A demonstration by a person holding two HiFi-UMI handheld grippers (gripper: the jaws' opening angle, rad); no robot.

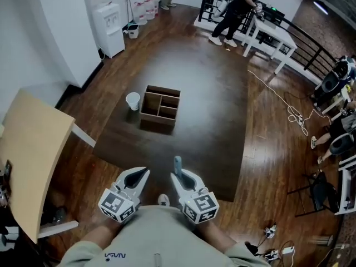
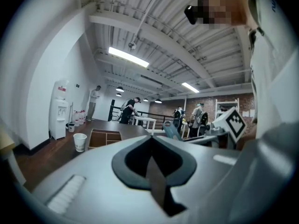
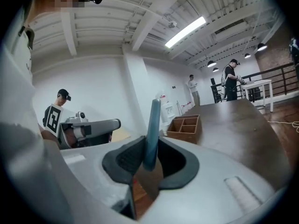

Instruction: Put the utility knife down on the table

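A blue-grey utility knife (image 1: 177,163) stands upright between the jaws of my right gripper (image 1: 177,176), which is shut on it. In the right gripper view the knife (image 3: 153,120) rises from the dark pads (image 3: 127,158). My left gripper (image 1: 142,173) hangs beside it on the left, jaws closed together with nothing between them; the left gripper view shows its tips (image 2: 150,139) meeting. Both grippers are held close to my body, just short of the near edge of the dark table (image 1: 211,121).
A wooden compartment box (image 1: 160,108) and a white cup (image 1: 133,100) stand on the table's left half. A light wooden tabletop (image 1: 33,166) is at my left. A water dispenser (image 1: 108,26), a person at a white table (image 1: 267,29), floor cables (image 1: 295,115) and chairs lie beyond.
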